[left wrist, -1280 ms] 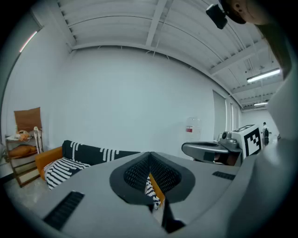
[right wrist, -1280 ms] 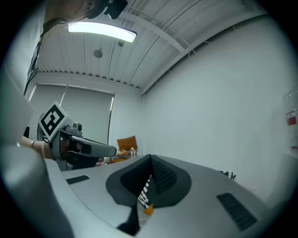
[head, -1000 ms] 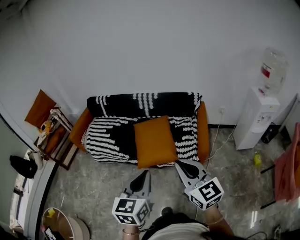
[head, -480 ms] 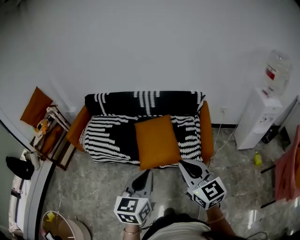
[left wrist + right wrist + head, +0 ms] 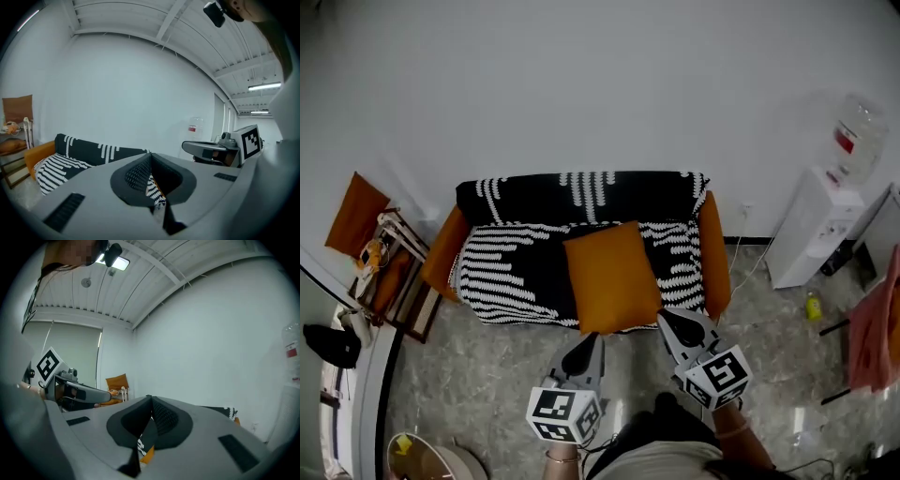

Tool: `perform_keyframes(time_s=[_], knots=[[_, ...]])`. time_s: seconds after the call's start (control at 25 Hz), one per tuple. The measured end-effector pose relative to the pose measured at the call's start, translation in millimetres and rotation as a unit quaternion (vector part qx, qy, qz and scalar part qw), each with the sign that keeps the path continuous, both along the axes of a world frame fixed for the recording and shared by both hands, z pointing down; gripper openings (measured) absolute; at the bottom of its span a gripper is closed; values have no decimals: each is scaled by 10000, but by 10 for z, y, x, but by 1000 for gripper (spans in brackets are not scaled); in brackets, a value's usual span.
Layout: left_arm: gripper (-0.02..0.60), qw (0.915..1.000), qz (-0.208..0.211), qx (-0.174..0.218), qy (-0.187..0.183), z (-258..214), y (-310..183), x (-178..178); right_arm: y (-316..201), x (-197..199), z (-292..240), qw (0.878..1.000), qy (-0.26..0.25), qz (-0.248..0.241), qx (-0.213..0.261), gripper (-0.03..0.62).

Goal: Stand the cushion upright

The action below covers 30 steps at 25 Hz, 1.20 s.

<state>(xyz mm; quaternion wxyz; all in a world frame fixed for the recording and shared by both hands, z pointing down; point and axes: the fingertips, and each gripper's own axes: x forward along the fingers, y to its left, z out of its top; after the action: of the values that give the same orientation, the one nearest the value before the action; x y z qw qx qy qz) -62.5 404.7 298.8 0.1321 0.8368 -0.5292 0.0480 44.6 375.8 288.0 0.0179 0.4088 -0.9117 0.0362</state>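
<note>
An orange square cushion (image 5: 610, 277) lies flat on the seat of a small sofa (image 5: 581, 197) draped with a black-and-white patterned throw. My left gripper (image 5: 597, 337) is shut and empty, its tips just short of the cushion's near left corner. At the cushion's near right corner my right gripper (image 5: 664, 317) is shut and empty too. In the left gripper view the shut gripper (image 5: 150, 154) points at the sofa (image 5: 89, 152). In the right gripper view the gripper (image 5: 150, 398) is shut, with a sliver of orange cushion (image 5: 147, 454) below it.
A white water dispenser (image 5: 814, 239) stands right of the sofa, a cable along the floor beside it. A wooden rack (image 5: 380, 272) with an orange cushion leaning behind it stands at the left. A bin (image 5: 427, 461) sits at the lower left. A pink cloth (image 5: 872, 323) hangs at the right edge.
Both grippers have moved forward toward the sofa's front edge, staying shut. The cushion and sofa have not moved.
</note>
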Motion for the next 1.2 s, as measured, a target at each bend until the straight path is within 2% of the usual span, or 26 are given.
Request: perform_keyframes(time_s=[0.48,0.96,1.2], knots=[[18,9999,6,-124,18,230,-998,15,-1024,-24,278,9997,169,-36,-149,11],[20,9987,-294,-197,363,536,-2163,209,-2251,180,615,9966,508,-559,-322,37],[21,9976,-575,-279,268,774,-2550,99,-2687,214,908,9919,694,-831,-665,48]])
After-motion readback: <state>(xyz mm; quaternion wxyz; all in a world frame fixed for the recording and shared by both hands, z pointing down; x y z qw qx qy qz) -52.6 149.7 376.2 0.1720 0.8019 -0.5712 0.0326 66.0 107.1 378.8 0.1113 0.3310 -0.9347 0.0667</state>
